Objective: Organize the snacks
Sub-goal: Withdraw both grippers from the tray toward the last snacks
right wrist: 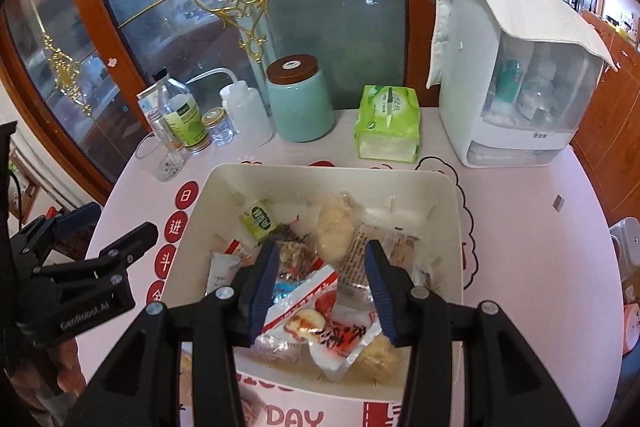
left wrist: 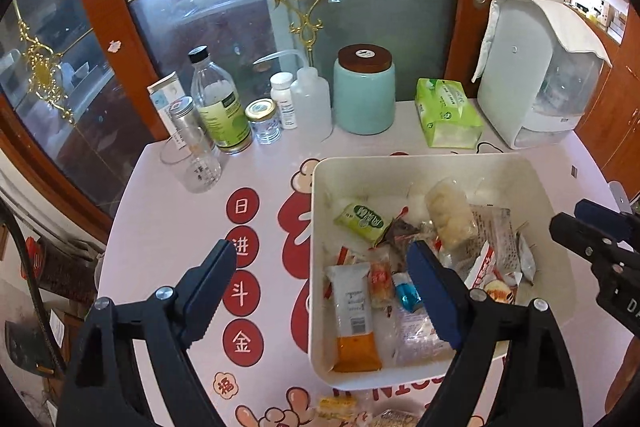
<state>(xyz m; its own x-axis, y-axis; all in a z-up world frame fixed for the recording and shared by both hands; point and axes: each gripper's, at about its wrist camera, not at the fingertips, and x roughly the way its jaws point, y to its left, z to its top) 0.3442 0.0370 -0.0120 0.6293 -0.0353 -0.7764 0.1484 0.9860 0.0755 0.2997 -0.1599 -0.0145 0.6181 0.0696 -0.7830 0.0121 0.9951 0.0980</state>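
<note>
Snacks [right wrist: 320, 291] beneath open right gripper [right wrist: 324, 291]

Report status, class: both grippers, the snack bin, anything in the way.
Left gripper open, empty, straddling the bin's left wall. Right gripper open, empty, over the snacks. White bin holds a pile of wrapped snacks. Nothing blocking.

At the table's far edge stand a teal ceramic jar with a brown wooden lid [left wrist: 364, 93], a green tissue pack [left wrist: 446, 113] right of it, and clear bottles [left wrist: 218, 103] at the left.

Wrapped snacks [right wrist: 320, 291] lie jumbled inside the white rectangular bin [right wrist: 448, 195].
</note>
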